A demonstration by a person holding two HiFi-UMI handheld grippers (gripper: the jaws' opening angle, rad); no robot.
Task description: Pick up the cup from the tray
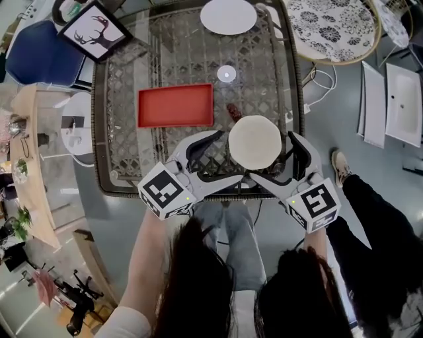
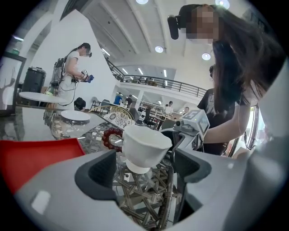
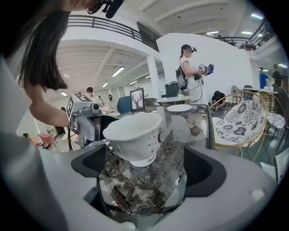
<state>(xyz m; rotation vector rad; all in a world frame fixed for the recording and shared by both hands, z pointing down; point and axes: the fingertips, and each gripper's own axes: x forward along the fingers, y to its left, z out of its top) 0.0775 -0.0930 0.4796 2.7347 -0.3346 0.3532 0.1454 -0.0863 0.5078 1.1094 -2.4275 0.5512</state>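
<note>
A white footed cup [image 1: 254,140] stands on the glass-topped wicker table [image 1: 264,72], to the right of and nearer than the empty red tray [image 1: 175,105]. My left gripper [image 1: 221,155] comes at the cup from the left, my right gripper [image 1: 274,158] from the right. In the left gripper view the cup [image 2: 144,146] sits just beyond the wide-apart jaws of the left gripper [image 2: 142,170], untouched. The right gripper view has the cup [image 3: 133,135] just past the jaws of the right gripper [image 3: 144,167], which gape wide with only table between them.
A string of dark red beads [image 1: 232,111] lies just behind the cup. Farther back are a small white disc [image 1: 227,74] and a white plate [image 1: 228,16]. The table's near edge [image 1: 198,191] runs under both grippers. A patterned round chair [image 1: 334,26] stands at the right.
</note>
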